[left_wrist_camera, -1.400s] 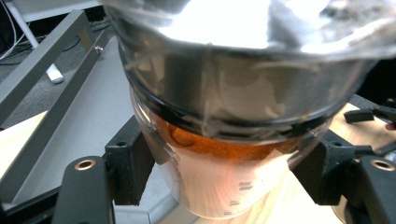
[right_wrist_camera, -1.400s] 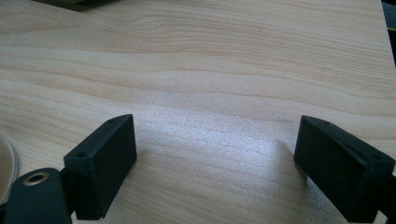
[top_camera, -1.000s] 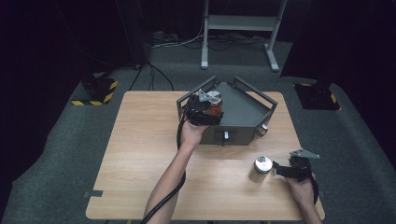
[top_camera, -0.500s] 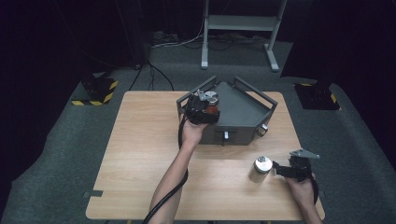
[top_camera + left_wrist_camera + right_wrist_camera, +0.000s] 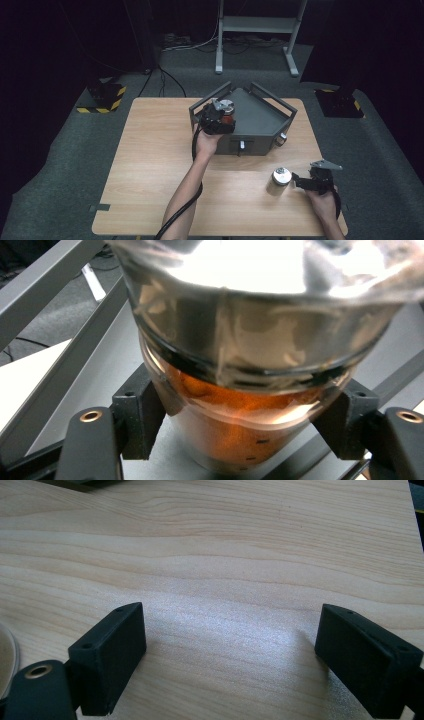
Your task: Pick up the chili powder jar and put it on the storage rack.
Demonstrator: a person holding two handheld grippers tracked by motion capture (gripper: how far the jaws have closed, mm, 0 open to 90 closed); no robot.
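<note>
Jar [image 5: 250,390] (orange powder inside, no label legible) sits clamped in left gripper [image 5: 216,120]; right gripper [image 5: 230,665] gapes wide over table [image 5: 240,555].

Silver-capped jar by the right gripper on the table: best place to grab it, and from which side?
Grip the jar on its side wall just under the silver cap, coming in level from its right, where the open right gripper already faces it. It stands upright on the bare table, so a side pinch across its width looks safest; the cap probably offers less to hold.
</note>
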